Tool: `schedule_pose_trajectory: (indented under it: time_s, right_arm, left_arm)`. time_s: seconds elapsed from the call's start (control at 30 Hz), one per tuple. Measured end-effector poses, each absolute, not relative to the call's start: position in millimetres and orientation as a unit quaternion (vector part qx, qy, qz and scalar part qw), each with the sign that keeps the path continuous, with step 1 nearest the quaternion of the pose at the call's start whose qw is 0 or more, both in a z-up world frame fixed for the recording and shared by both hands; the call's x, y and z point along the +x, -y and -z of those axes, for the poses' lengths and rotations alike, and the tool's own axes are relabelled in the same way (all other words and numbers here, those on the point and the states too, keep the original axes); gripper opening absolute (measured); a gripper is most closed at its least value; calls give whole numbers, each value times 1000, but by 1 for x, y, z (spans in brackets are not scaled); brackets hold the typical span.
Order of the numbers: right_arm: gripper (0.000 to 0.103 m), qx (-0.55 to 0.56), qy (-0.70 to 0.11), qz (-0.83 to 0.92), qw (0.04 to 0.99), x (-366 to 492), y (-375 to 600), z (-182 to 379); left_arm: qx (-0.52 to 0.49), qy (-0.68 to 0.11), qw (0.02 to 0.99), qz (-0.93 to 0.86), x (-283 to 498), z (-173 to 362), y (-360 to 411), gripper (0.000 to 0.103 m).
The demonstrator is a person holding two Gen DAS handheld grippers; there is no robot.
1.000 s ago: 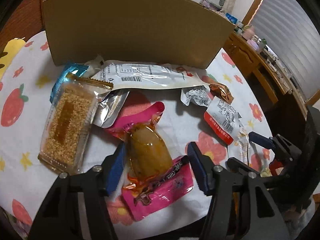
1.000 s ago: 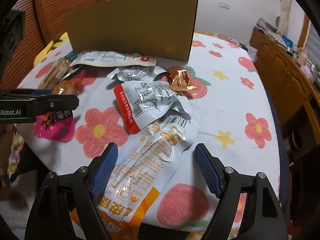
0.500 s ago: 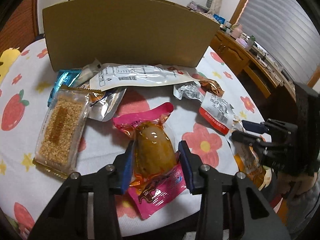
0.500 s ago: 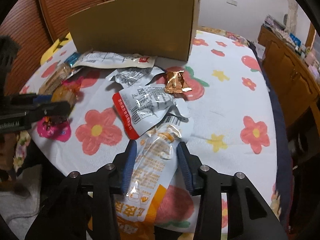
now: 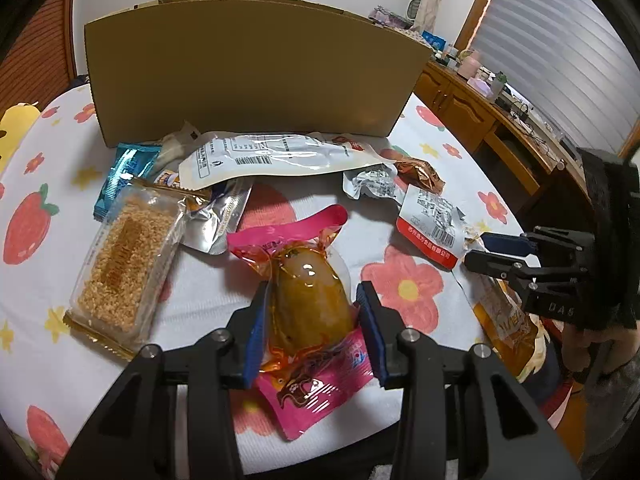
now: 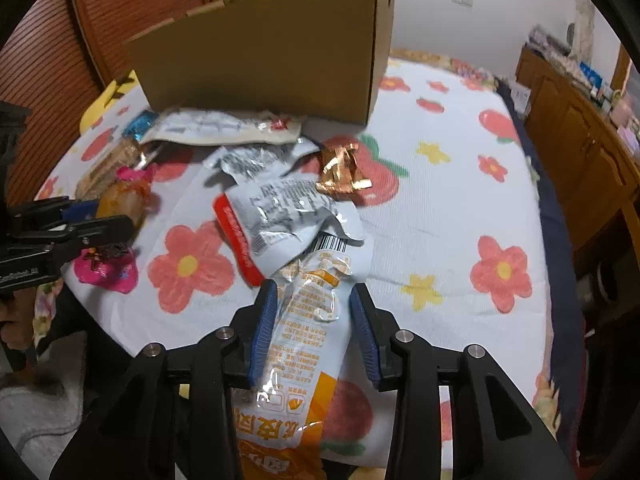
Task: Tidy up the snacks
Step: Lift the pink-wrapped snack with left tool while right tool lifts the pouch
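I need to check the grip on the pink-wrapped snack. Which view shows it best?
The left wrist view: the pink-wrapped snack fills the centre between the left gripper pads. The right wrist view shows it only small at the left edge, partly hidden by that gripper.

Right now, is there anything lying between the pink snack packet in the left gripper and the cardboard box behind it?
Yes. The long white pouch lies across the cloth directly before the cardboard box, with a silver wrapper nearer. The left gripper grips the pink snack packet; carried over them, nothing visible blocks it.
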State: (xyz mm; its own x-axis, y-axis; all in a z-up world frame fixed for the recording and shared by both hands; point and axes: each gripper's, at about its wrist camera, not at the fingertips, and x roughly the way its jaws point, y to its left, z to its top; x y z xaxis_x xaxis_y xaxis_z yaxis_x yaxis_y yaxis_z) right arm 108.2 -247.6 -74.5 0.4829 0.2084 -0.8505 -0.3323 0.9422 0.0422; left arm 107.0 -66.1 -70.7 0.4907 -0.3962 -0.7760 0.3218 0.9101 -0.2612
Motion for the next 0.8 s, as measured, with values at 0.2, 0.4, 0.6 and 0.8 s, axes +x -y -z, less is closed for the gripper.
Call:
schedule_pose_trajectory:
  time_s: [0.2, 0.4, 0.6, 0.8]
  right_arm:
    - [63, -119, -519, -169, 829, 117, 231, 80]
    - [30, -108, -527, -175, 825, 132, 236, 75]
    - [15, -112, -511, -156, 838, 132, 247, 64]
    - [14, -115, -502, -152, 844, 132, 249, 59]
  left_arm:
    - [-24, -454, 865, 211, 107, 69, 71, 39]
    - [-29, -451, 866, 216, 106, 69, 71, 39]
    - [-33, -449, 866, 218, 105, 68, 69, 39]
    - [-37, -450, 865, 217, 104, 69, 66, 39]
